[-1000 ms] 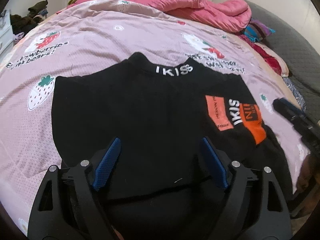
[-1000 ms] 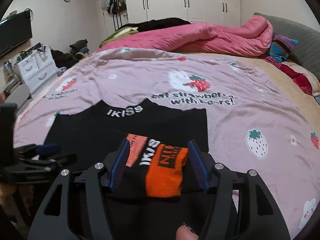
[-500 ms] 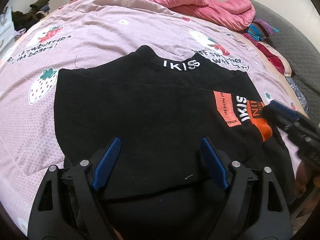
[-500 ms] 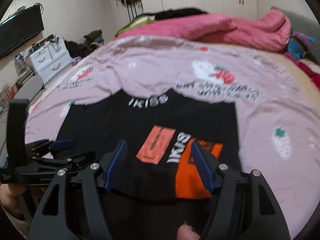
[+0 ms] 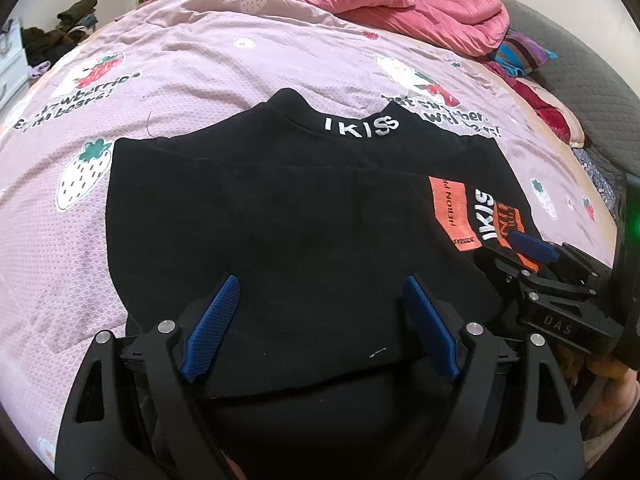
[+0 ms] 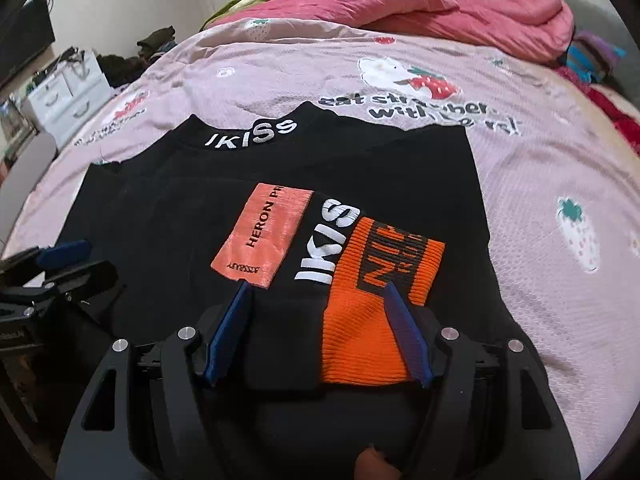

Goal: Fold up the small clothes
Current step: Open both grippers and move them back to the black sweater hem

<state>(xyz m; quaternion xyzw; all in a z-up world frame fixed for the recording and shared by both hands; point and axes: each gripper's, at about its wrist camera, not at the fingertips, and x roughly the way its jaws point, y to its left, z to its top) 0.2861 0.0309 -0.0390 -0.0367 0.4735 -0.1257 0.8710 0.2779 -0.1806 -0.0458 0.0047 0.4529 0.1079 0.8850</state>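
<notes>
A small black top [image 5: 280,208] with "IKISS" on its collar lies flat on the pink strawberry sheet [image 5: 200,64]. Its right sleeve is folded inward over the body, with the orange cuff [image 6: 384,280] and an orange patch [image 6: 264,232] facing up. My right gripper [image 6: 316,320] sits low over that sleeve. Its jaws are spreading, and the sleeve and cuff lie between the blue pads [image 6: 230,320]. My left gripper [image 5: 320,312] stands open above the top's near hem, nothing pinched. Each gripper shows at the edge of the other's view.
A rumpled pink quilt [image 6: 400,4] and dark clothes are heaped at the far end of the bed. Colourful cloths [image 5: 524,56] and a grey headboard [image 5: 580,92] are to the right. White drawers [image 6: 60,96] stand off the bed's left side.
My right gripper has come down and forward with the sleeve, laying the orange cuff flat on the top, and its jaws stand a little wider. The left gripper has stayed put.
</notes>
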